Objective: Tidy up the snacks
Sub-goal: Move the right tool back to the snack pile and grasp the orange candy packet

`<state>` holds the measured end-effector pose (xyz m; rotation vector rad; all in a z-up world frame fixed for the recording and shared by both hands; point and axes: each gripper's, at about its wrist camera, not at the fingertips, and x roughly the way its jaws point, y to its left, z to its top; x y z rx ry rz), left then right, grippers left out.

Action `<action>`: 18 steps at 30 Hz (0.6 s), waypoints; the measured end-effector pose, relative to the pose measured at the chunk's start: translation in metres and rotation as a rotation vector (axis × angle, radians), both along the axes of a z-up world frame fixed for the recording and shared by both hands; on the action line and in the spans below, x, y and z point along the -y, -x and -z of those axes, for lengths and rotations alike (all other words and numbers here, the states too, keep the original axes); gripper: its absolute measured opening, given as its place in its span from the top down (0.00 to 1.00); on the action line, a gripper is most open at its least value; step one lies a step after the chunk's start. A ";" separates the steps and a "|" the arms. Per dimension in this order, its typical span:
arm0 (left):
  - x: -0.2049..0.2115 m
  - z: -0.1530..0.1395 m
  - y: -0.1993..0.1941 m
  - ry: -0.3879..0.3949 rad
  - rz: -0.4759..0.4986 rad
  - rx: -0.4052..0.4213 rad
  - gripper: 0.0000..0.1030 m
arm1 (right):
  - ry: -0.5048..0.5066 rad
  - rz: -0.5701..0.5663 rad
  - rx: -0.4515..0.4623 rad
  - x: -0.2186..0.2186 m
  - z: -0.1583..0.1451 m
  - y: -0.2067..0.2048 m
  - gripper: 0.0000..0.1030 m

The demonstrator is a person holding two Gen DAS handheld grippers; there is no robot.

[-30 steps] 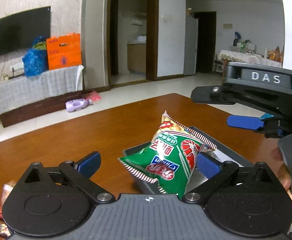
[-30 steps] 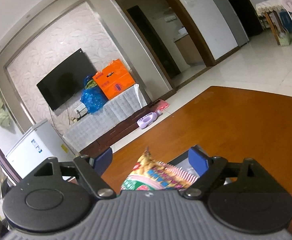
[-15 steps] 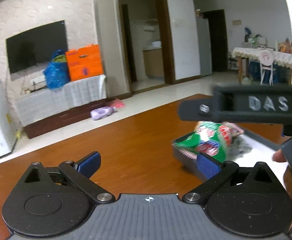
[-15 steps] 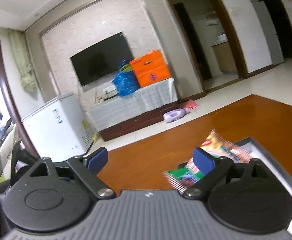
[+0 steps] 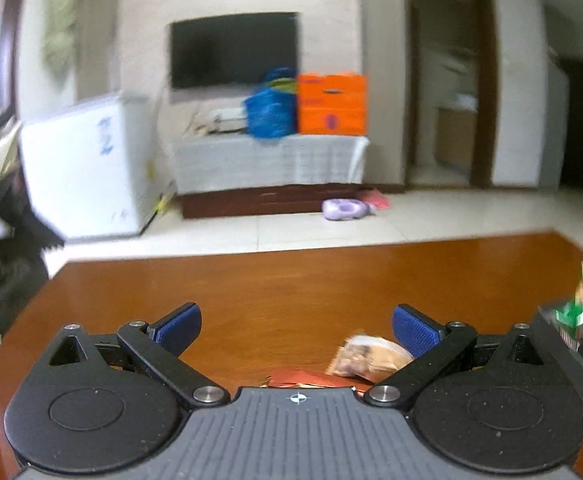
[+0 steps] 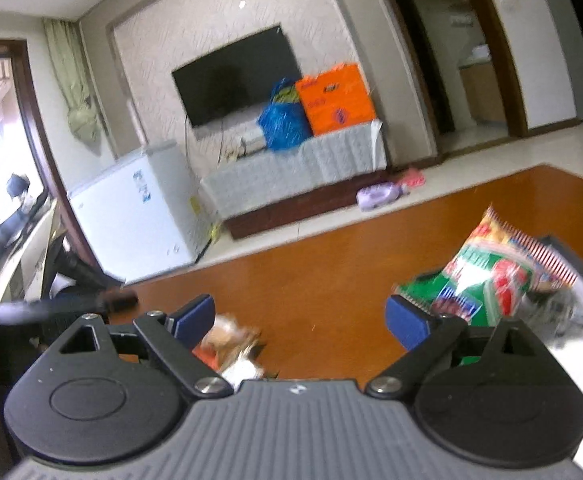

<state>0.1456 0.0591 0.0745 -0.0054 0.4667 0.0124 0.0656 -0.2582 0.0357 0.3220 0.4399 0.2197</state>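
Your left gripper (image 5: 295,330) is spread wide over the glossy brown wooden table (image 5: 291,280), nothing between its blue pads; a tan and red snack packet (image 5: 365,356), blurred, lies on the wood just beside the right-hand pad. Your right gripper (image 6: 301,318) has just been widening and grasps nothing. The green and red crinkled snack bag (image 6: 487,280) sits in the dark-rimmed rectangular tray (image 6: 579,264), leaning up over its edge, beyond your right-hand pad. More blurred packets (image 6: 235,344) lie near the left-hand pad.

Open hand-held gripper (image 5: 295,326) above snack packets (image 5: 365,358)
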 end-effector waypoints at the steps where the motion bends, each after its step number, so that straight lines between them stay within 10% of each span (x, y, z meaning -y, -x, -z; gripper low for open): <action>1: -0.006 -0.002 0.001 0.016 -0.014 -0.002 0.00 | 0.011 -0.022 -0.009 -0.005 0.002 0.002 0.09; 18: -0.017 0.017 0.006 -0.022 0.005 -0.090 0.00 | 0.192 -0.301 -0.049 -0.098 0.055 0.007 0.09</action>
